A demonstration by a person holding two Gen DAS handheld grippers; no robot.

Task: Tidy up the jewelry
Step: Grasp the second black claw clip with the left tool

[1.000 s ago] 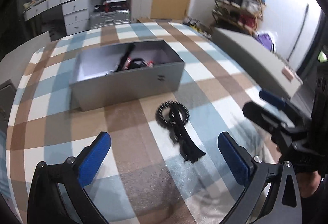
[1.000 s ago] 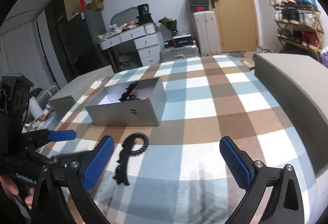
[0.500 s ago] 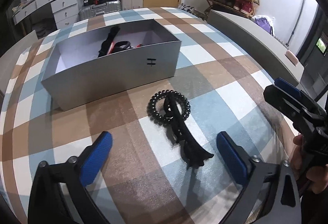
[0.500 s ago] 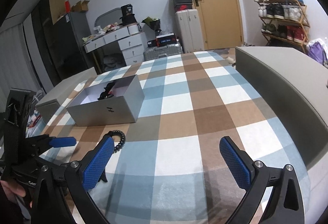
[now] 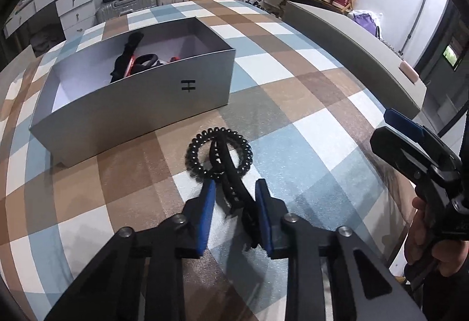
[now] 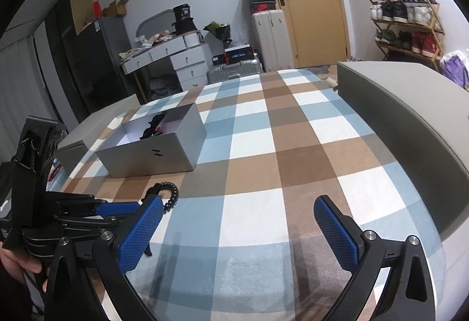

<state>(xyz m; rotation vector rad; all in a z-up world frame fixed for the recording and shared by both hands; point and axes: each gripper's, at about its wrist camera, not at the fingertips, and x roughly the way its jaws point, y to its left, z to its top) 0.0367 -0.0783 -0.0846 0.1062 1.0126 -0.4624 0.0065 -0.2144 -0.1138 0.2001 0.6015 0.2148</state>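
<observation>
A black hair clip [image 5: 231, 180] lies on the checked cloth, threaded through a black coil hair tie [image 5: 202, 168]. My left gripper [image 5: 234, 189] has closed its blue pads around the clip's near end, down at the cloth. The grey open box [image 5: 132, 104] stands just beyond, holding several black and red accessories [image 5: 132, 60]. My right gripper [image 6: 237, 212] is open and empty, hovering to the right; in its view the coil tie [image 6: 171, 193] and the left gripper [image 6: 117, 208] show at the lower left, the box [image 6: 158, 153] farther back.
A grey padded ledge [image 6: 404, 115] borders the cloth on the right, another [image 6: 73, 145] on the left. Beyond the surface are a white drawer desk [image 6: 176, 57], suitcases [image 6: 269, 36], a door and a shoe rack [image 6: 404, 18].
My left gripper has moved forward and down and closed its pads from wide open onto the hair clip. My right gripper has stayed open, swinging slightly.
</observation>
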